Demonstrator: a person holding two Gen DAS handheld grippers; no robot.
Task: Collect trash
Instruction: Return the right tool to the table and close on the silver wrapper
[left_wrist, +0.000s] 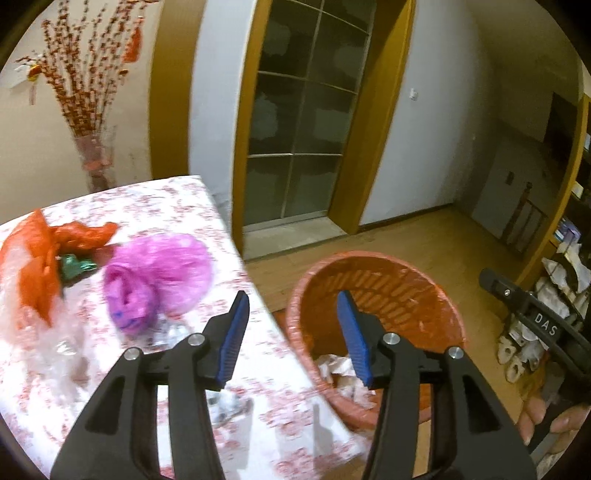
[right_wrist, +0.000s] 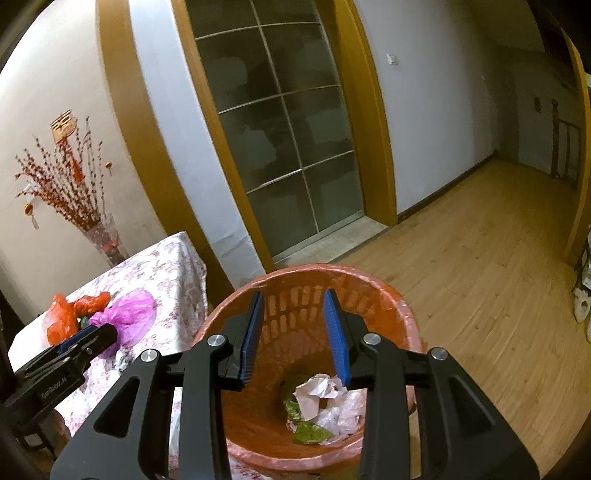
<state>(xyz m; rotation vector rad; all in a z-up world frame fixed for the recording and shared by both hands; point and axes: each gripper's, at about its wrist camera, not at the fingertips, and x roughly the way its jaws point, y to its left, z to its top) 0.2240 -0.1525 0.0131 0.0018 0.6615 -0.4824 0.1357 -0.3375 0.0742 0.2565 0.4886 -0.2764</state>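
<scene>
My left gripper (left_wrist: 291, 306) hangs apart and empty over the table corner, purple bag (left_wrist: 159, 277) and orange bag (left_wrist: 48, 254) just ahead on the floral cloth (left_wrist: 184, 369). My right gripper (right_wrist: 293, 306) gapes empty above the orange bin (right_wrist: 402, 314), crumpled paper (right_wrist: 314, 391) at its bottom. Bin sits beside the table edge, with open wood floor (right_wrist: 480, 258) running to the glass door (right_wrist: 280, 129).

Wood-framed glass door (right_wrist: 280, 136), vase of red branches (right_wrist: 74, 192), wall switch (right_wrist: 392, 59), wooden floor (right_wrist: 480, 258).
</scene>
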